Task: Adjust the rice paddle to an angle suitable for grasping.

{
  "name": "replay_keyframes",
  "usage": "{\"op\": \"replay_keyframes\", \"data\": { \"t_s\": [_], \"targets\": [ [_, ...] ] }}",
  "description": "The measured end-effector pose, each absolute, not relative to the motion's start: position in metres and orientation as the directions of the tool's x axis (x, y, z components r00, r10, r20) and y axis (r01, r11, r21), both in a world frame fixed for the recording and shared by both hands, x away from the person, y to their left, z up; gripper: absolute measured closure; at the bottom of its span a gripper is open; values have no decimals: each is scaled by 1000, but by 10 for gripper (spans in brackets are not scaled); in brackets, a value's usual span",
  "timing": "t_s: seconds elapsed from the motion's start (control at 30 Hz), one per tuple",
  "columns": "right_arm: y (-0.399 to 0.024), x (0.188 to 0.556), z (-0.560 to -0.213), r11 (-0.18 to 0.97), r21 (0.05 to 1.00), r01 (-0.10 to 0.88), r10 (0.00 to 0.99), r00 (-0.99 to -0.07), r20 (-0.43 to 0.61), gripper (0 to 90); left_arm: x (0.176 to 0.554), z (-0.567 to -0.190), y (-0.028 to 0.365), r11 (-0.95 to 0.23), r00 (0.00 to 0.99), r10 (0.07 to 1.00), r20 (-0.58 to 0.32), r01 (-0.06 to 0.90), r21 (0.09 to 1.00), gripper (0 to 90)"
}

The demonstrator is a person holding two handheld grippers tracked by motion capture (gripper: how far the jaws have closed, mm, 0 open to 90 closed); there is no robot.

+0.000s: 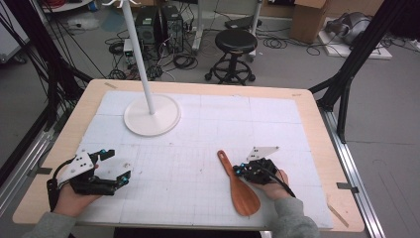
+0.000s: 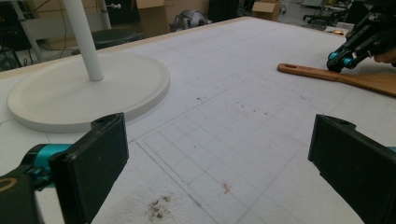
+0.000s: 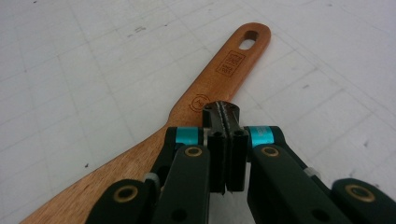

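While the wooden spoon (image 1: pixel 239 184) lies flat on the white gridded mat (image 1: pixel 198 144), the right gripper (image 1: pixel 239 170) rests at its handle with both jaws pressed together and nothing between them. In the right gripper view, the closed tips (image 3: pixel 222 112) sit over the neck of the spoon (image 3: pixel 205 102), where the narrow handle begins to widen toward the blade; whether they touch the wood I cannot tell. The handle ends in a slotted hole and carries two small stamped marks, and it points away from the person, while the broad blade lies toward the near edge of the table (image 1: pixel 64 134), just beside the right hand (image 1: pixel 272 187).

The left gripper (image 1: pixel 115 167) sits on the left side of the mat, well apart from the spoon, held in the left hand (image 1: pixel 74 201). Its jaws stand wide apart and hold nothing. In the left gripper view, bare mat (image 2: pixel 224 140) with a few dark specks shows between them, and the spoon (image 2: pixel 345 77) and the right gripper (image 2: pixel 343 60) appear farther off.

A white stand (image 1: pixel 151 115) with a round base and a thin upright pole is on the far left part of the mat. Behind the table, a black stool (image 1: pixel 235 54) stands on the floor.
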State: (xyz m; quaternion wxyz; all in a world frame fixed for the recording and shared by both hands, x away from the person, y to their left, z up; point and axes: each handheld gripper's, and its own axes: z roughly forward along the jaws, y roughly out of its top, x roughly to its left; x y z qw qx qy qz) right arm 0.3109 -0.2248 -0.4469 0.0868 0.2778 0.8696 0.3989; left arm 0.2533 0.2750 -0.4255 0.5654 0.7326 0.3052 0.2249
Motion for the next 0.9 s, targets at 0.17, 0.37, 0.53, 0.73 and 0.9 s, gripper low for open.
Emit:
{"op": "replay_keyframes", "data": {
  "t_s": [0.17,0.37,0.53,0.73,0.9],
  "targets": [
    [-215,312,-446,545,737,399,528,-846,68,893,253,-426,276,-176,716,698,-15,192,966,56],
    [-205,313,-446,561,735,381,503,-862,63,893,250,-424,276,-176,715,699,0,172,969,55],
    [-198,312,-445,573,731,370,481,-874,66,893,250,-425,276,-175,714,701,-6,180,968,56],
    [-185,310,-444,600,724,341,450,-892,48,893,249,-424,277,-178,711,703,-4,181,967,56],
    [-173,305,-443,629,717,300,422,-906,9,893,250,-425,277,-178,710,704,-5,183,967,56]
  ]
}}
